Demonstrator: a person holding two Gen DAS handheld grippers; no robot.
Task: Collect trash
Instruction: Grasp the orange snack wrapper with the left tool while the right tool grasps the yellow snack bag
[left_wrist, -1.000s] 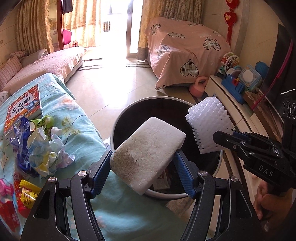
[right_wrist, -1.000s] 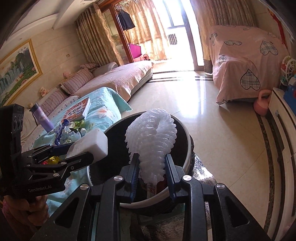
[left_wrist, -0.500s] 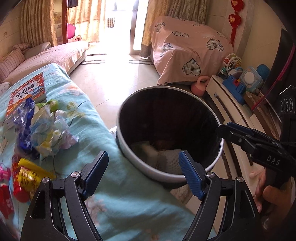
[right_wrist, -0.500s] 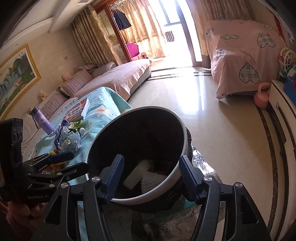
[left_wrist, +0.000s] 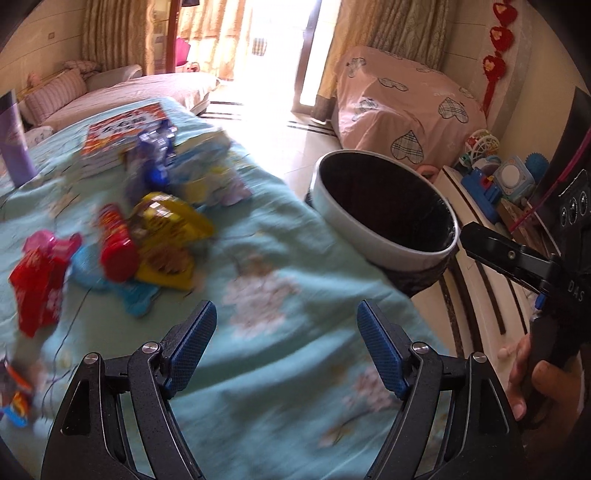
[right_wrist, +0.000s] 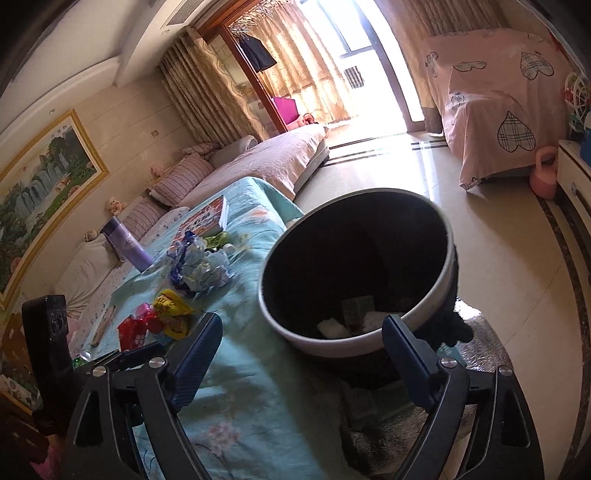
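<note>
1. A table draped in a turquoise floral cloth (left_wrist: 266, 258) is seen filling the lower left of both views; a glossy beige tiled floor (right_wrist: 498, 258) is spread beyond it toward a bright balcony door.
2. A sofa under a pink cover (right_wrist: 266, 162) is found at 11 o'clock in the right wrist view, a framed landscape painting (right_wrist: 40, 184) at 9 o'clock, and furniture hidden under a pink heart-print sheet (right_wrist: 498, 103) at 2 o'clock.
3. The trash is seen heaped on the cloth: a yellow wrapper (left_wrist: 166, 236), a red packet (left_wrist: 37, 288), a blue foil wrapper (left_wrist: 155, 158) and crumpled paper (right_wrist: 207, 269), all blurred in the left wrist view. A book (left_wrist: 122, 133) lies just behind the heap.
4. The waste bin (right_wrist: 448, 273), black inside with a pale rim, is stood at the table's edge, at 2 o'clock in the left wrist view.
5. Only through the right wrist camera is the bin's bottom shown: white pieces (right_wrist: 332, 328) lie there.
6. Only through the left wrist camera are a toy-laden low cabinet (left_wrist: 491, 181) and red hanging ornaments (left_wrist: 496, 62) shown at 2 o'clock.
7. The left gripper (left_wrist: 286, 347) is held released over bare cloth, nothing between its blue pads.
8. The right gripper (right_wrist: 301, 350) has just been opening; its jaws stand wide and empty before the bin.
</note>
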